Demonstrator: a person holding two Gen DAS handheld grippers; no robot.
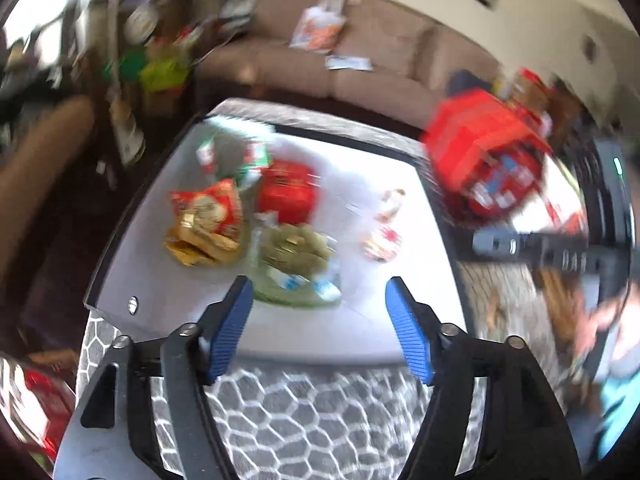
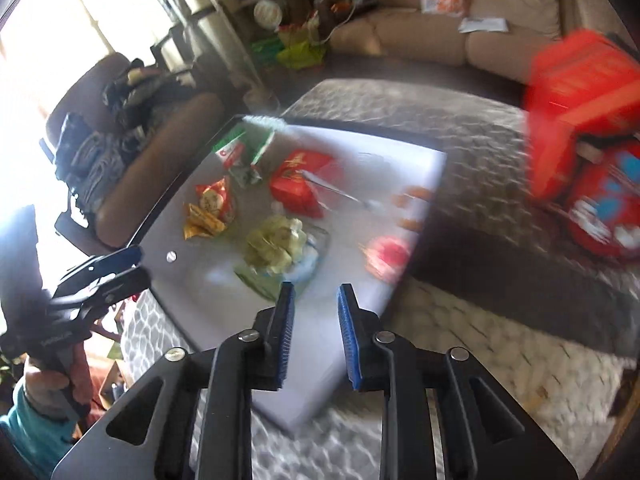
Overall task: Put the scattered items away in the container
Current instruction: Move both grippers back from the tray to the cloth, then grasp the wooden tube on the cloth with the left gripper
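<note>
Now both your grippers, left gripper [image 1: 320, 300] and right gripper [image 2: 316, 304], have fingers apart and hold nothing, so reach slowly for the green snack bag [image 1: 296, 256], pinch its middle and carry it to the red basket [image 1: 480, 148]

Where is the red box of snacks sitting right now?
In both wrist views the red box sits mid-table, just beyond the clear bag of green sweets, with the red-and-gold packet to its left.

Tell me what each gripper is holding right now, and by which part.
Nothing is held. The left gripper stands open and the right gripper stands narrowly open, both empty above the table.
</note>
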